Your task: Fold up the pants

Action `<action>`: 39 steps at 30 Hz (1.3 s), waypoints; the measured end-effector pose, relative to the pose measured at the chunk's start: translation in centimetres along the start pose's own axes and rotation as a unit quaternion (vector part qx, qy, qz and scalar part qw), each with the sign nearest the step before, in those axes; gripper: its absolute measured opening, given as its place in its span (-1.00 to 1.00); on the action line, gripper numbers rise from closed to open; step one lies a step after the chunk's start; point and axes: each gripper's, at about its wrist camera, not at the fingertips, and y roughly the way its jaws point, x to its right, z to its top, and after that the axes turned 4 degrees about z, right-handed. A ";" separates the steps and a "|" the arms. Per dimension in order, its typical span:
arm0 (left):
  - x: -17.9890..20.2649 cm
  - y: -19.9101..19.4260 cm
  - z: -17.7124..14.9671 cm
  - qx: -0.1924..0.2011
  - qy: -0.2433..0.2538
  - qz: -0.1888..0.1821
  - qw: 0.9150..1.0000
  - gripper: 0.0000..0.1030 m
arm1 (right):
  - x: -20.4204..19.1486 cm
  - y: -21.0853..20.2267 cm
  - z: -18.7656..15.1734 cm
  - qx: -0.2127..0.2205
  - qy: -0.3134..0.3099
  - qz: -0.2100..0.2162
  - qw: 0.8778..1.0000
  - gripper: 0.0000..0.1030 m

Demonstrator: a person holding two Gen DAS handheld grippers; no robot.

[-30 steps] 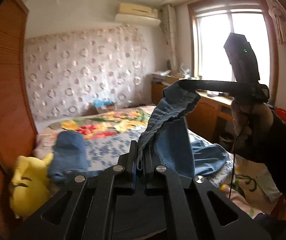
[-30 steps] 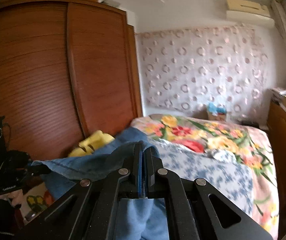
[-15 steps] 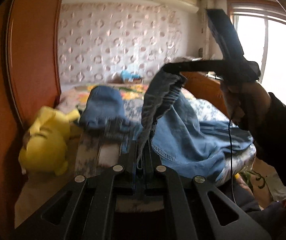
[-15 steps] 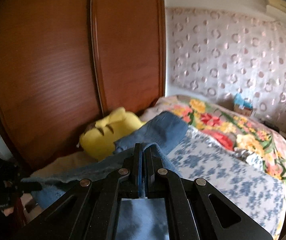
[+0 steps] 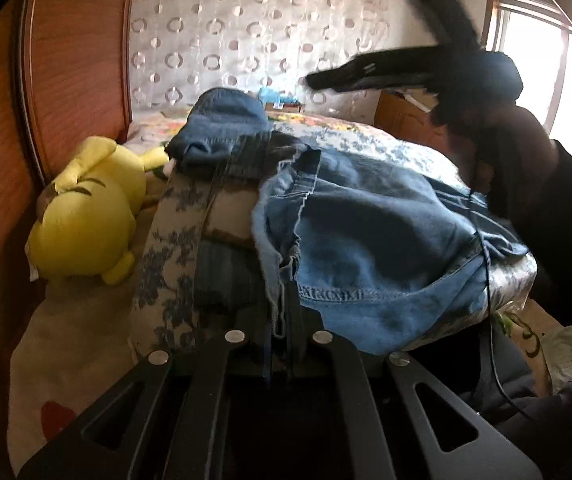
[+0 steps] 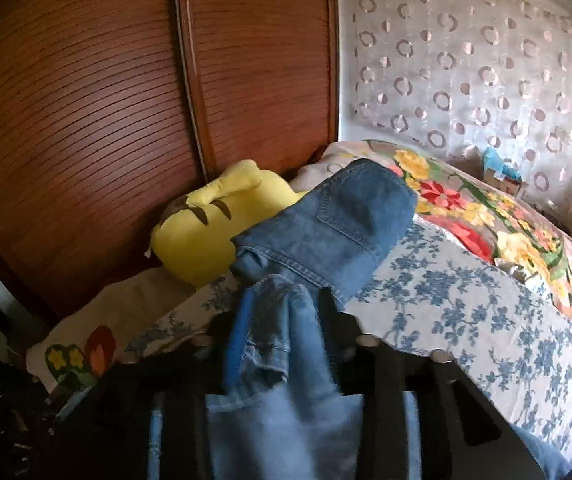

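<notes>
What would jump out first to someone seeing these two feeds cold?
The bright yellow plush toy lying against the wooden wardrobe, at the bed's edge. Next, the rumpled light-blue jeans heaped on the blue-flowered cover, an edge pinched in the left gripper. Behind them lies a darker folded pair of jeans beside the toy.

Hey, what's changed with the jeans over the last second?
Both grippers swung the light jeans down from mid-air onto the bed. The left gripper is still shut on their edge. The right gripper now looks clear of them. The folded dark jeans and yellow plush stayed put.
</notes>
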 end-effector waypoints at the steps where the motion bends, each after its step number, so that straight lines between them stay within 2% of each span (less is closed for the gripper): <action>1: -0.1 0.2 -0.2 -0.004 -0.002 0.004 1.000 -0.90 | 0.6 0.0 -0.3 0.005 0.002 -0.001 1.000 -0.11; 7: -1.1 0.6 -0.4 -0.014 -0.017 0.016 1.000 -0.86 | 4.9 -4.1 -3.5 0.014 0.021 -0.029 0.999 -0.11; 10: -1.1 0.3 -0.1 -0.007 -0.013 0.027 1.000 -0.53 | 7.6 -5.0 -6.3 0.001 0.030 -0.051 0.998 -0.11; 12: -1.2 0.1 0.3 -0.003 -0.013 0.028 1.000 -0.43 | 9.0 -5.3 -7.9 -0.008 0.043 -0.059 0.997 -0.11; 14: -1.3 -0.1 0.6 0.006 -0.017 0.032 0.999 -0.24 | 10.1 -5.6 -9.5 -0.020 0.059 -0.062 0.996 -0.11; 19: -0.9 0.3 1.7 0.018 -0.020 0.032 0.999 -0.22 | 11.6 -4.9 -11.9 -0.042 0.094 -0.061 0.993 -0.11; 24: 0.6 2.0 3.5 0.025 -0.001 0.024 0.999 -0.22 | 12.4 -3.2 -12.9 -0.046 0.126 -0.045 0.990 -0.11; 30: 1.7 4.6 4.5 0.016 0.011 0.027 0.999 -0.22 | 14.4 -0.9 -14.0 -0.042 0.162 -0.033 0.985 -0.11; 34: 1.7 5.9 4.0 0.002 0.013 0.040 0.999 -0.22 | 16.4 0.5 -14.5 -0.038 0.192 -0.002 0.981 -0.12; 35: 1.6 6.1 3.9 -0.002 0.010 0.040 0.999 -0.22 | 16.8 0.7 -14.5 -0.038 0.196 0.008 0.980 -0.17; 36: 1.5 6.2 3.8 -0.003 0.007 0.040 0.999 -0.22 | 17.1 0.9 -14.5 -0.039 0.201 0.017 0.979 -0.40; 37: 1.3 6.2 3.7 -0.005 0.005 0.041 0.999 -0.22 | 17.5 1.2 -14.5 -0.042 0.207 0.029 0.977 -0.71; 39: 1.1 6.0 3.5 -0.004 0.002 0.042 0.999 -0.22 | 17.9 1.3 -14.2 -0.040 0.212 0.039 0.976 -0.86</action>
